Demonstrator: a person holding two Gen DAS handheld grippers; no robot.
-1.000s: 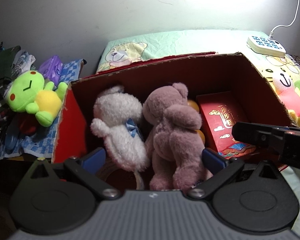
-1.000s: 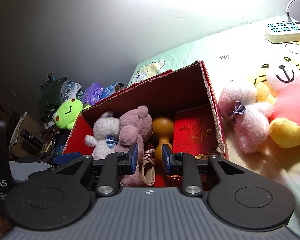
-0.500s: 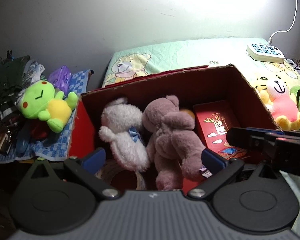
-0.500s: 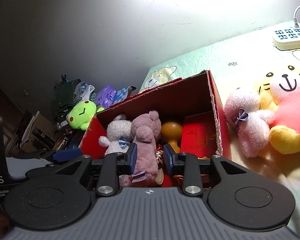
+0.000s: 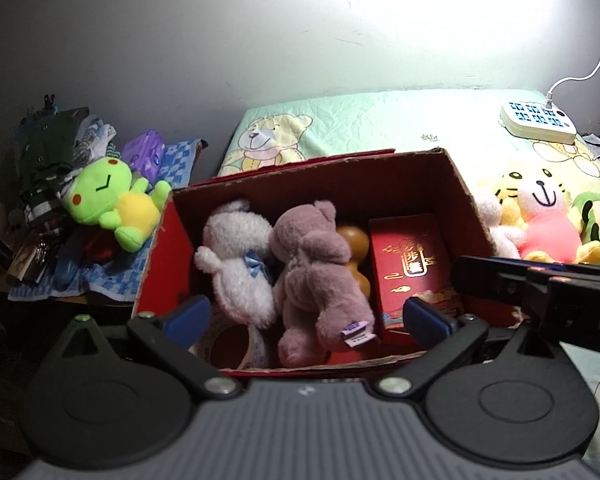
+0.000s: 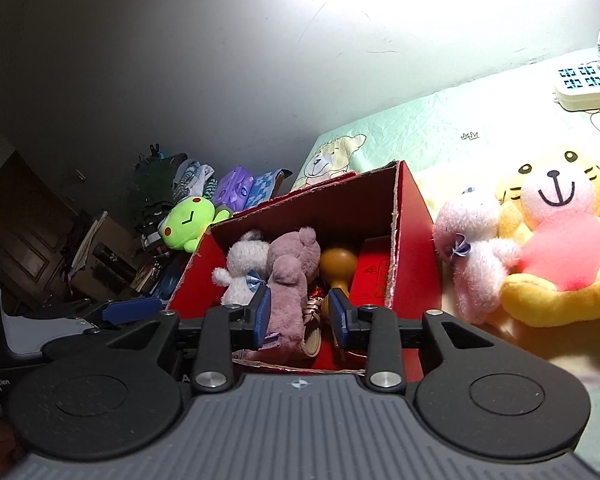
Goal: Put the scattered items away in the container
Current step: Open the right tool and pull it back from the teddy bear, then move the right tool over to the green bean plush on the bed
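Left wrist view looks down into a red cardboard box (image 5: 464, 196) sitting at the centre of the frame on a pale green bed sheet (image 5: 380, 120). Inside it, a white plush bear (image 5: 236, 264) with a blue bow lies at the left, pressed against a mauve plush bear (image 5: 316, 276) beside it. Both lie with their heads toward the upper part of the frame and their feet toward the lower edge, so their long axes run up and down the picture. Right of them stand an amber gourd-shaped object (image 5: 354, 246) and a red packet with gold lettering (image 5: 410, 264), its long axis also running up the frame. A roll of tape (image 5: 236, 340) lies at the box's lower left corner.

The left gripper (image 5: 306, 314) hovers over the near edge of the box with its blue fingers (image 5: 190, 312) spread wide, holding nothing. In the right wrist view the right gripper (image 6: 298, 314) has its fingers (image 6: 262, 314) only narrowly apart; they have just been opening. The mauve bear's lower body shows between them, and whether the pads still touch it I cannot tell.

Outside the box, a green frog plush (image 5: 108, 204) lies at the left, and a pink plush bear (image 6: 474, 248) and a yellow tiger plush (image 6: 560, 240) lie on the bed at the right.
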